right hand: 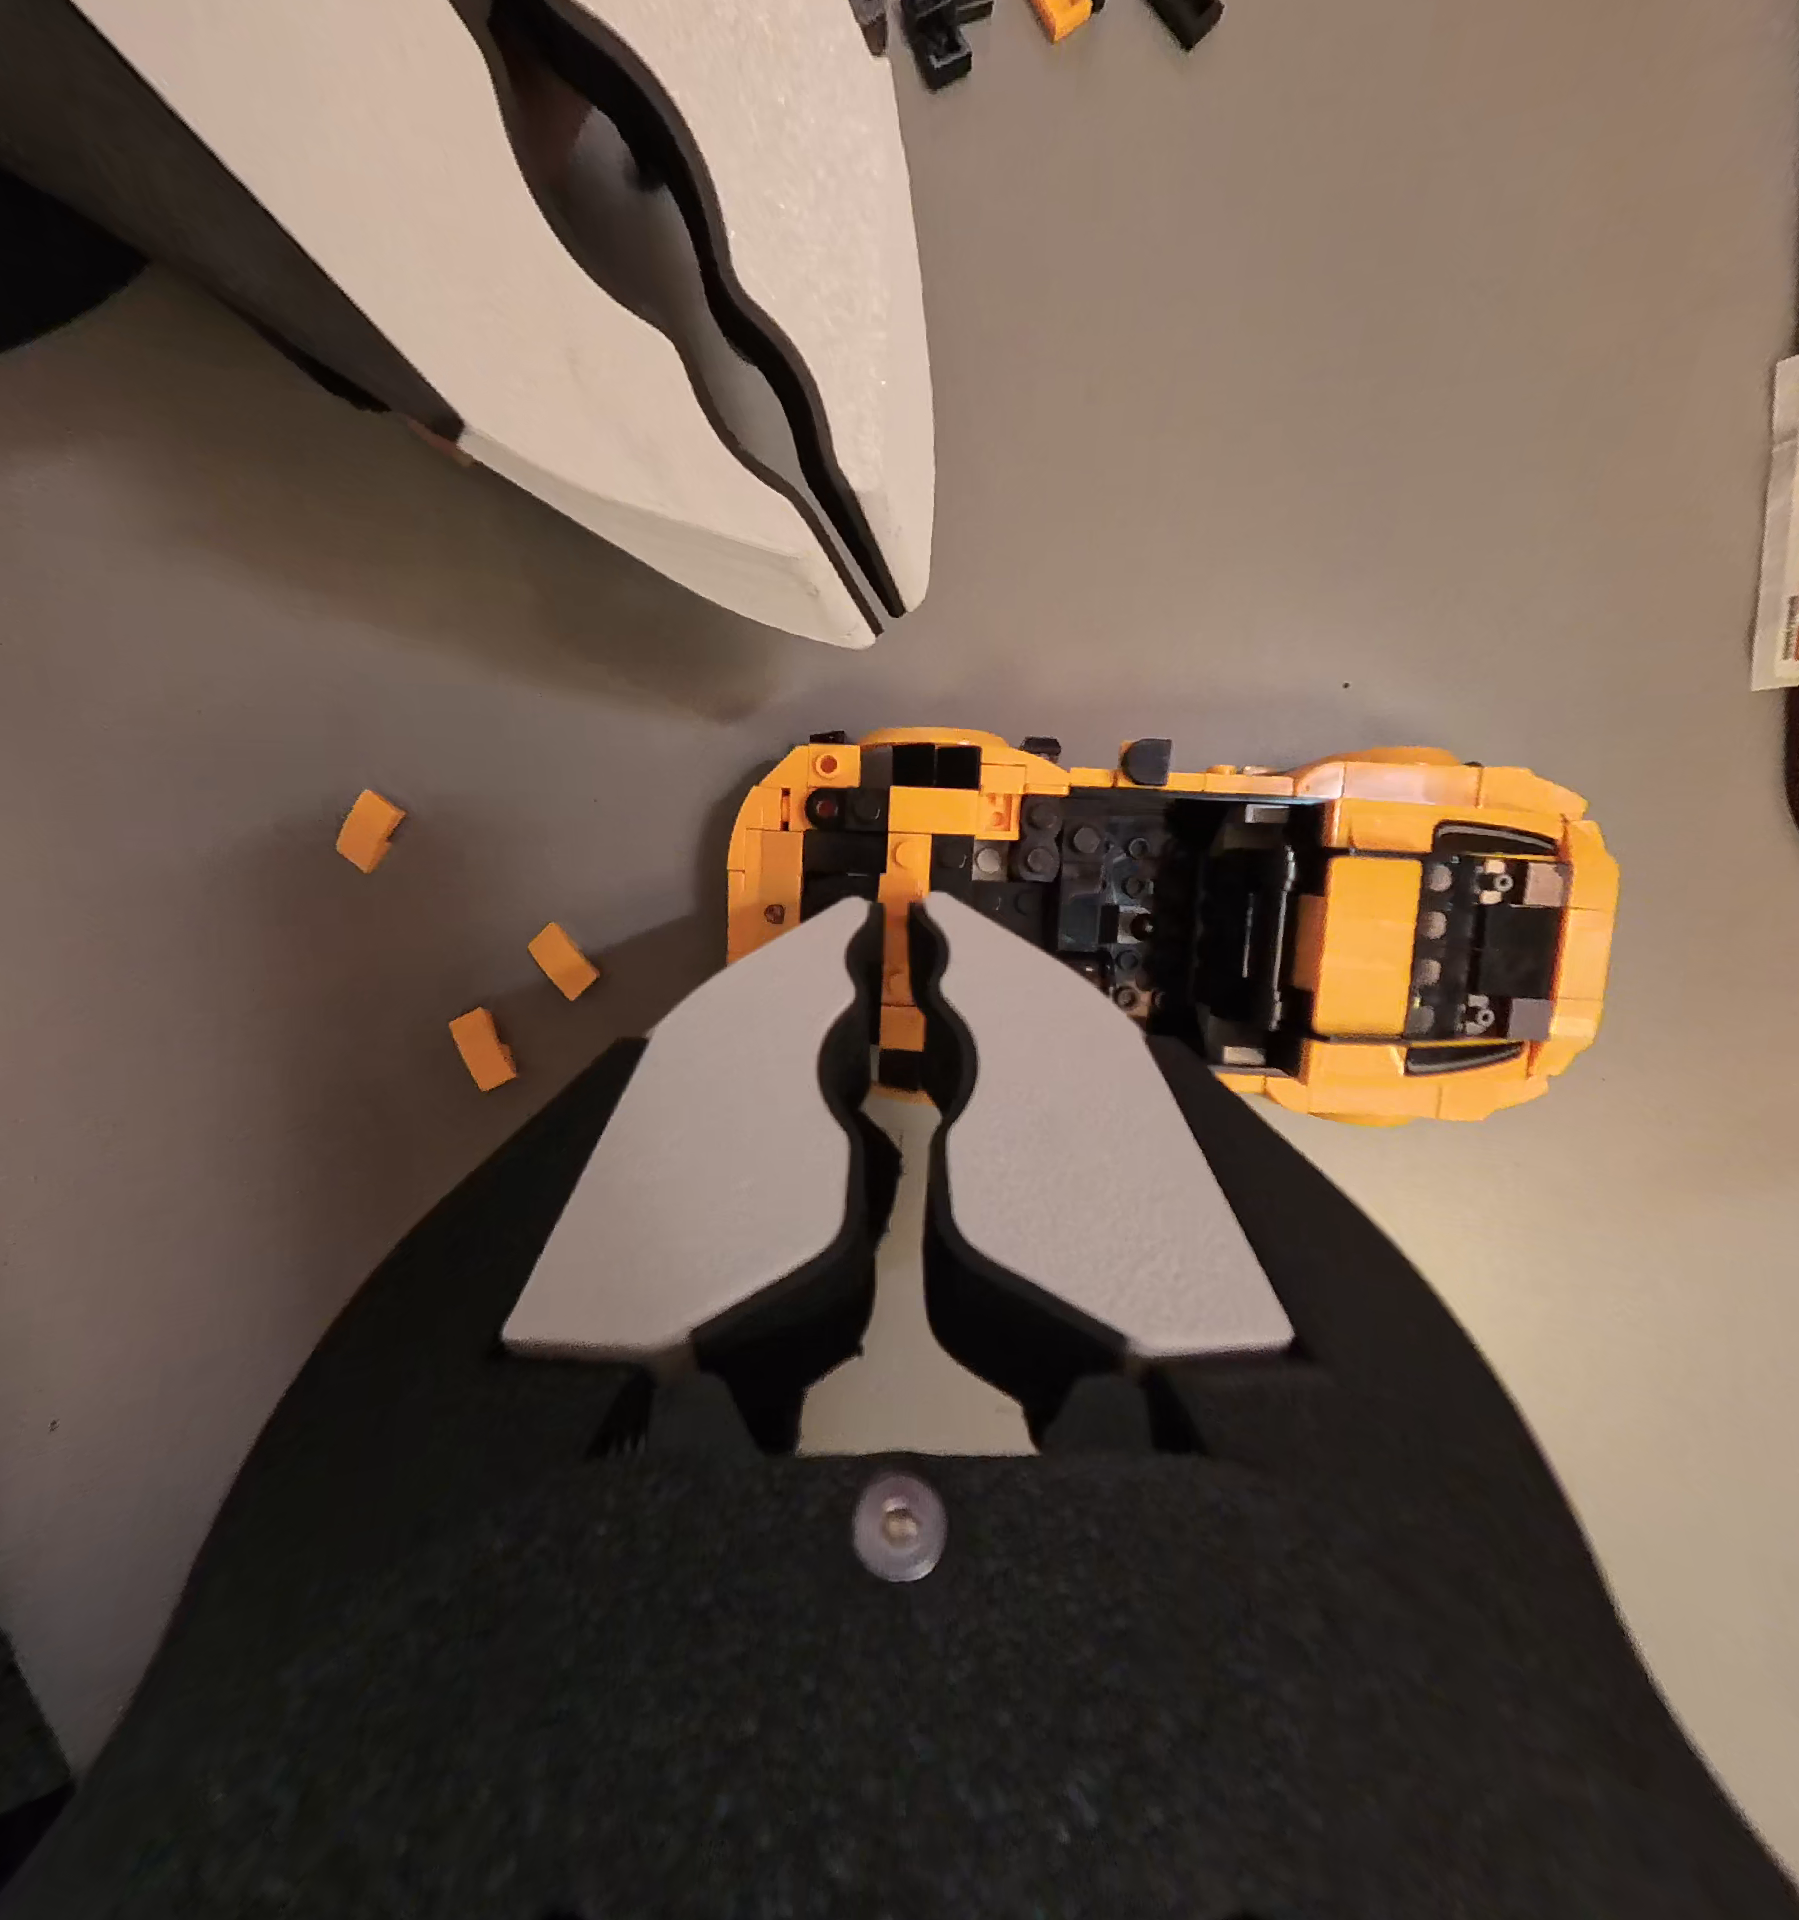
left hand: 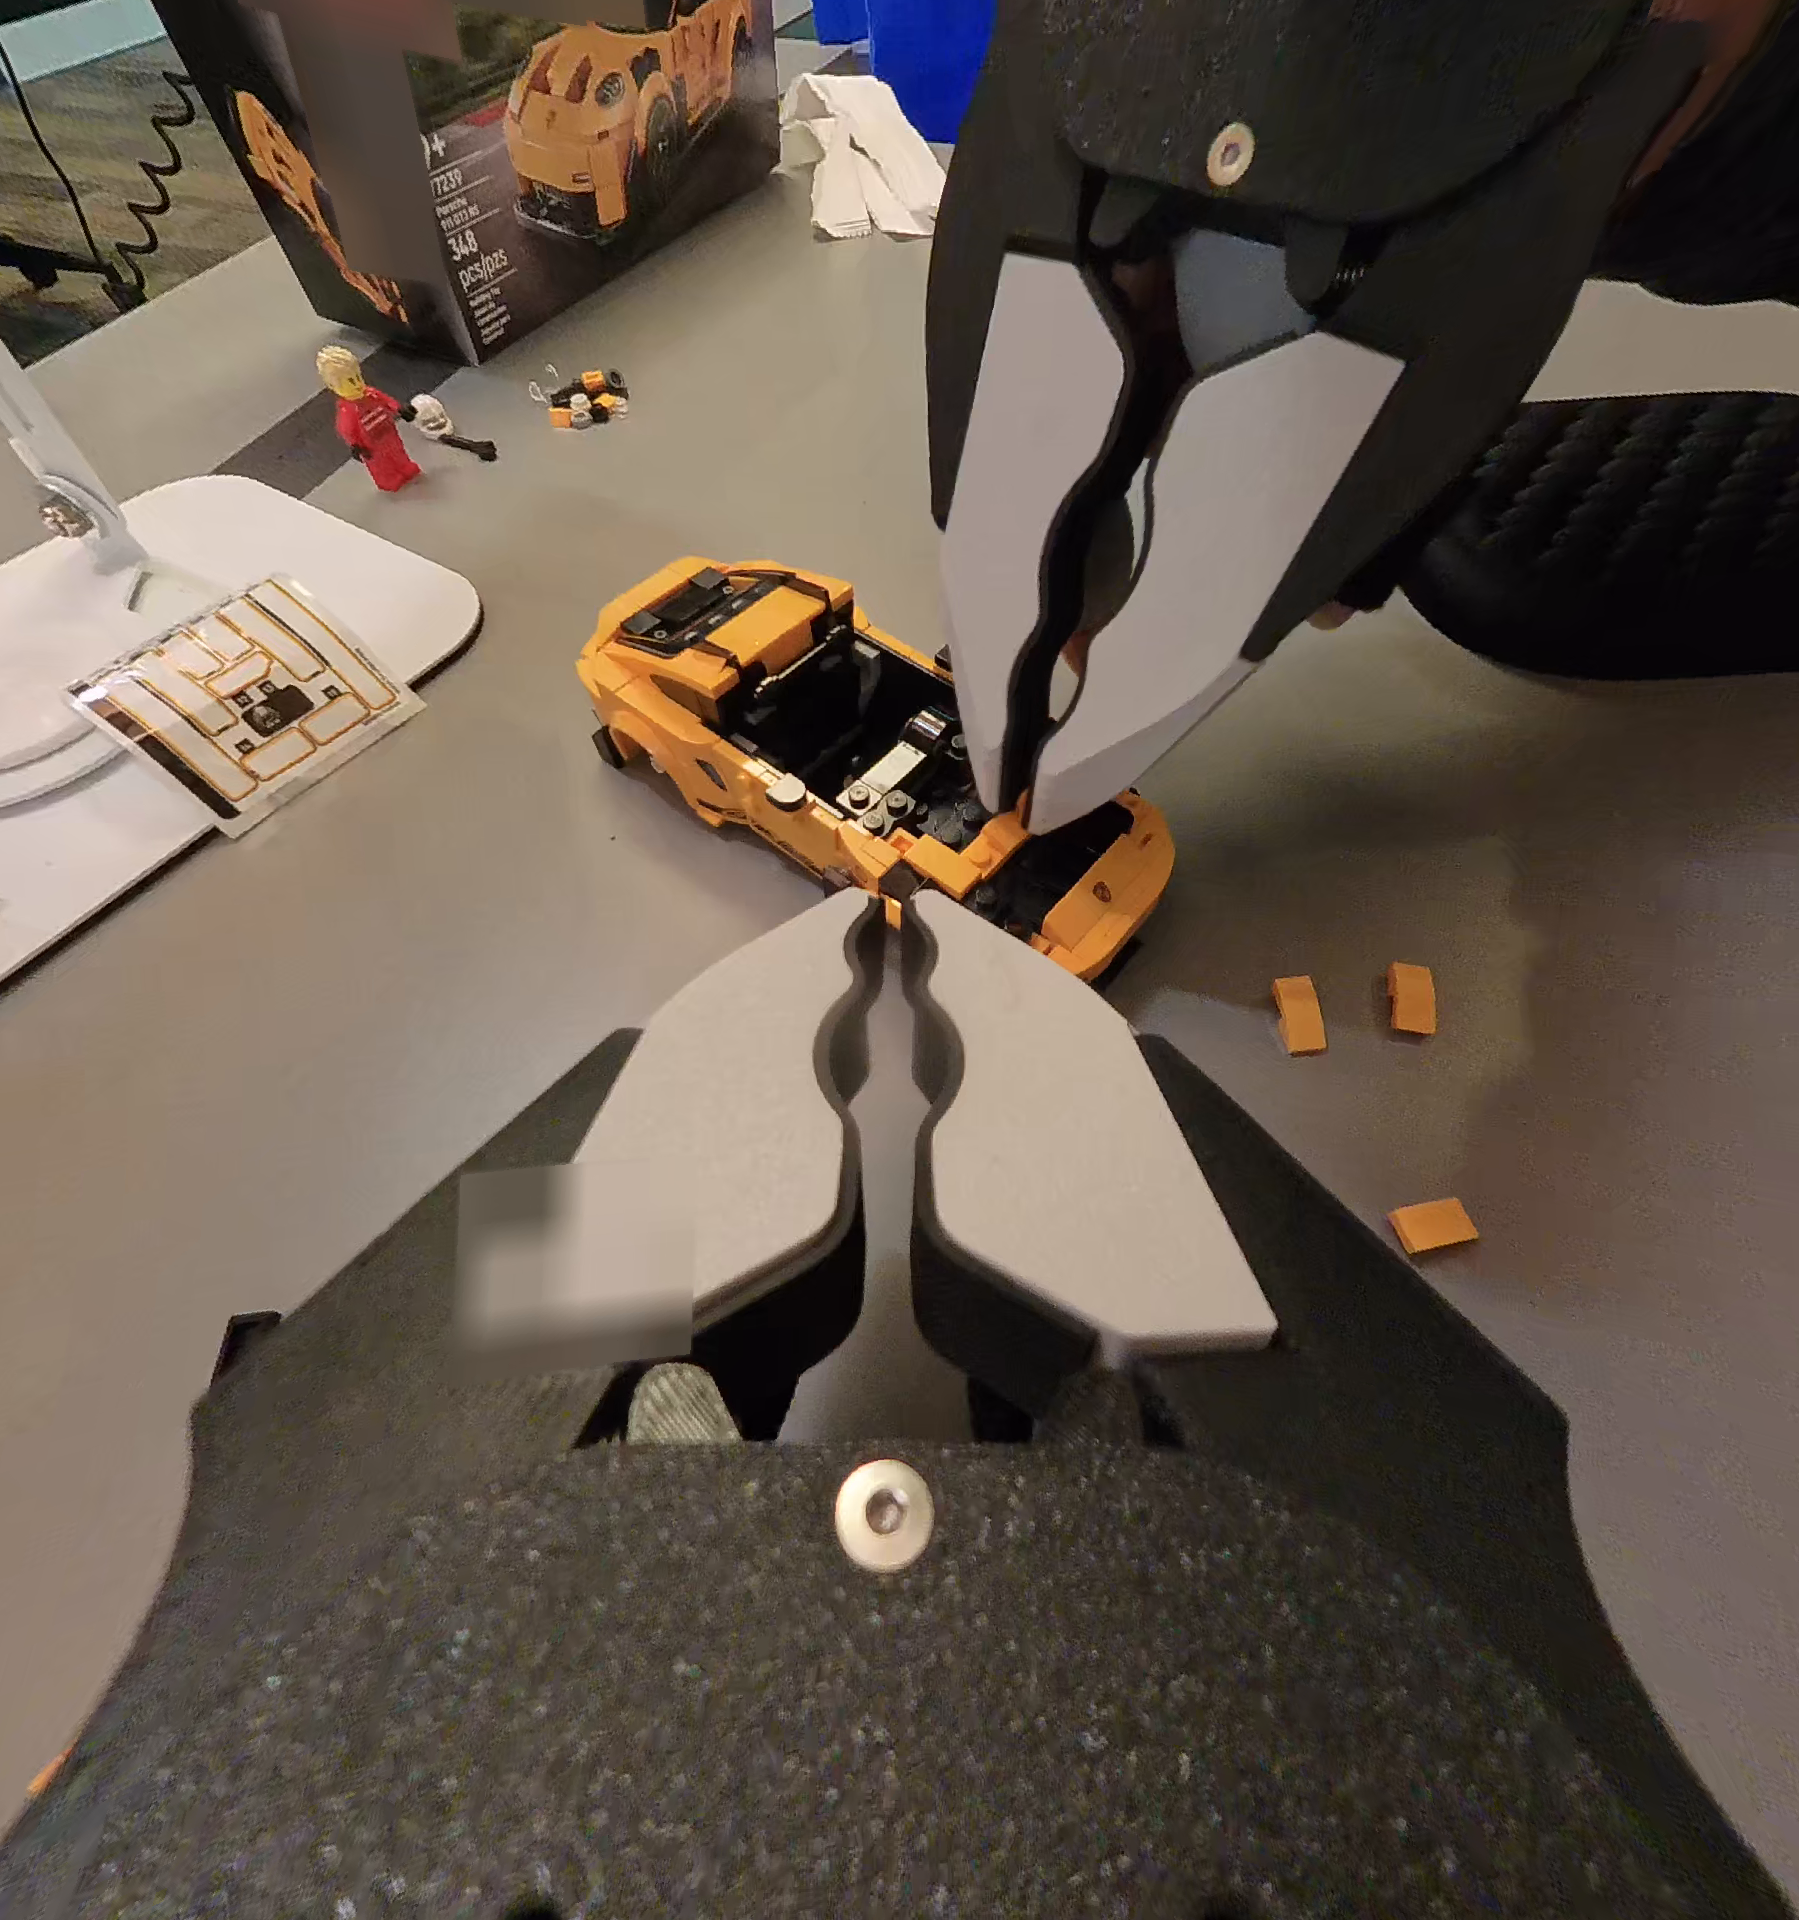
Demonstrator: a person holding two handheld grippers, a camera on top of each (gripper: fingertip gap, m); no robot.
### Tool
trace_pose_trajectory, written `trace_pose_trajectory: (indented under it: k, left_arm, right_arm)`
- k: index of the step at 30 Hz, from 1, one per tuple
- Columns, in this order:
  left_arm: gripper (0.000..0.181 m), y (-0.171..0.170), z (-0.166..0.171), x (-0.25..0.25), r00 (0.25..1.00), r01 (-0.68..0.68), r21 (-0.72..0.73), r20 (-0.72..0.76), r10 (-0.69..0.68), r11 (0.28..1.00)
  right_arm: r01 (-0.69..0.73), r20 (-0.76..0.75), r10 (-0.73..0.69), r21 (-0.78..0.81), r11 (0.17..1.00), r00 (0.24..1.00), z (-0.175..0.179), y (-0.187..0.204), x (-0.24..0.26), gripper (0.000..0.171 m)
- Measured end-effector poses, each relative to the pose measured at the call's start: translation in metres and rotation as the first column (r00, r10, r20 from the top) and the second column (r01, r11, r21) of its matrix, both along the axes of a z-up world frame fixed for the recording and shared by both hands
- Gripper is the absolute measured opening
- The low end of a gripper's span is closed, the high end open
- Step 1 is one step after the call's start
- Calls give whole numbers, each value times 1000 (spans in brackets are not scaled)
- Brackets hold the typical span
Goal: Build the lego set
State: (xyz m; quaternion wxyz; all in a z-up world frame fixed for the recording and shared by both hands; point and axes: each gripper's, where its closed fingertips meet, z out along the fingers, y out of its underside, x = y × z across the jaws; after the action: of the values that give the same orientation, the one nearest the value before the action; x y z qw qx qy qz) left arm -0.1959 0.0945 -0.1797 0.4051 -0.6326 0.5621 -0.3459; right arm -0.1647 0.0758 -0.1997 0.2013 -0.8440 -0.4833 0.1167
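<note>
Car (left hand: 853,748), orange and black, half built with its cockpit uncovered, sits on the grey table (left hand: 459,1018) right at the tips of both grippers. In the left wrist view the left gripper (left hand: 890,906) has its fingers drawn almost together, tips just at the near side of the car by a small dark piece; whether they pinch anything cannot be told. In the right wrist view that gripper's tips look pressed fully together.

Right gripper (right hand: 893,906) comes down from above onto an orange strip (right hand: 905,862) that runs across the car's hood. Its fingers (right hand: 1061,1122) are nearly together with the strip between their tips, touching it; a true grip cannot be confirmed. In the left wrist view its tips (left hand: 1014,805) meet the orange plate at the far side of the hood.

Right of the left fingers lie three loose orange bricks (left hand: 1300,1013), well apart from the car, one nearer than the other two. Left of those fingers a sticker sheet (left hand: 246,701) rests on a white stand base (left hand: 355,561).

Farther off, beyond the car, stand a red minifigure (left hand: 375,421) and a small heap of mixed parts (left hand: 588,397). Behind them the set's box (left hand: 521,166) stands upright, with a crumpled white cloth (left hand: 859,156) to its right.
</note>
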Motion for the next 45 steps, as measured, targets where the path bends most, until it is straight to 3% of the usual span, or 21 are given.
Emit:
trace_pose_trajectory:
  k: [14, 25, 45]
  left_arm:
    - [2, -1, -1, 1, 1000, 5, -1, -5, -5, 1000]
    - [3, -4, -4, 2, 1000, 19, -12, -17, -19, 1000]
    - [6, -12, -15, 4, 996, 54, -31, -66, -56, 998]
  right_arm:
    - [-33, 14, 35, -133, 991, 999, -1, 0, 1, 2]
    - [-16, -93, -11, -293, 956, 996, -1, 3, 0, 1]
    - [-47, -15, 44, -243, 969, 999, -2, 7, 2, 0]
